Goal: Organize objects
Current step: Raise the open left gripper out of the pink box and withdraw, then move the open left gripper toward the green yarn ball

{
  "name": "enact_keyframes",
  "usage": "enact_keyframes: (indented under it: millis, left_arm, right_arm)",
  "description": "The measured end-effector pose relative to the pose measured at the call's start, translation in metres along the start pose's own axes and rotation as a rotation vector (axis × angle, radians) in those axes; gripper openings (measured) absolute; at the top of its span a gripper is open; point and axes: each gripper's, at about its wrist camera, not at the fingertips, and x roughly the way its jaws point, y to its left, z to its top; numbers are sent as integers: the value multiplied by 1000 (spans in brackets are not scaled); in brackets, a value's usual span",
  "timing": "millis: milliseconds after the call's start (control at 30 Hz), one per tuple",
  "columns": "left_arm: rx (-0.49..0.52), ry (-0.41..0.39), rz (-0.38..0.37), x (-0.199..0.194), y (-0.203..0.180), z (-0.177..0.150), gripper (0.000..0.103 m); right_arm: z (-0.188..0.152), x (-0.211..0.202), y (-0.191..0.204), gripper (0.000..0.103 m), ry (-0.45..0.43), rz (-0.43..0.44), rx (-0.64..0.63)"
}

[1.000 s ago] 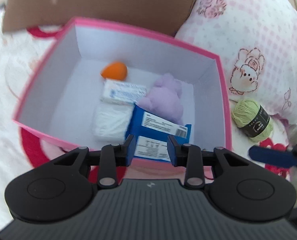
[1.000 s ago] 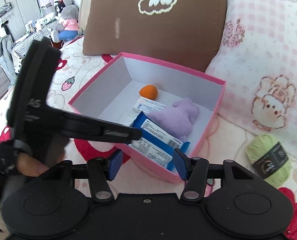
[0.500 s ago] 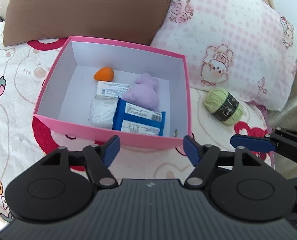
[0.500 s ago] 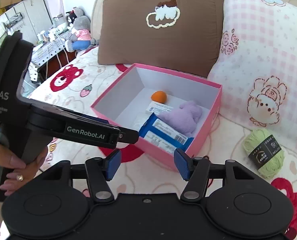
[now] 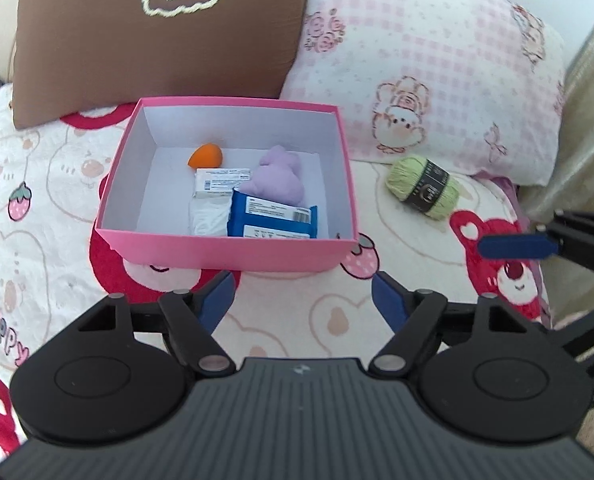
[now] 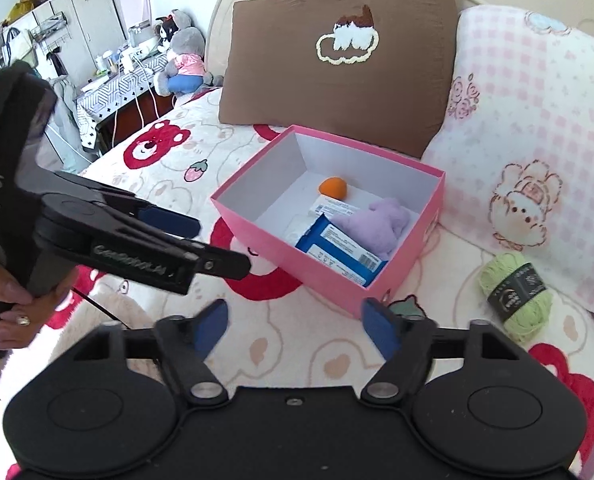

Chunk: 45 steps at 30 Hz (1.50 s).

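Both jaws widening and empty, the left hand-held gripper and right hand-held gripper hover over a bear-print bed. A pink box holds a blue packet, while green yarn lies beside it.

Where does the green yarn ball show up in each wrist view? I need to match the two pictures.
Left wrist view: the green yarn ball lies right of centre on the bedspread, to the right of the pink box, below the pink checked pillow.
Right wrist view: the green yarn ball lies at the right edge, again right of the pink box.
Shared landmark: the pink box.
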Motion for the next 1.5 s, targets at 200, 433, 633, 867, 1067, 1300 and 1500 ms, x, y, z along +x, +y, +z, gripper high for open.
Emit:
enact_keyframes:
  millis: [200, 433, 633, 867, 1067, 1300, 1500]
  left_arm:
    - [36, 19, -23, -8, -26, -10, 83]
    - [-28, 53, -76, 6, -53, -23, 87]
    - [-82, 64, -56, 22, -69, -31, 88]
    - [-90, 87, -50, 45, -89, -33, 93]
    - [-168, 75, -73, 70, -99, -24, 94]
    - [-197, 29, -27, 85, -118, -15, 94]
    - [-222, -27, -14, 86, -127, -5, 94]
  right_arm:
    - [-18, -11, -2, 85, 6, -32, -36]
    - [-41, -23, -31, 85, -23, -40, -7]
    - [-57, -29, -55, 85, -24, -14, 59]
    - [-70, -36, -80, 86, -41, -56, 66]
    - [-80, -35, -110, 88, -66, -24, 107]
    - [-87, -29, -133, 88, -104, -52, 120]
    - [-86, -26, -169, 88, -176, -39, 221]
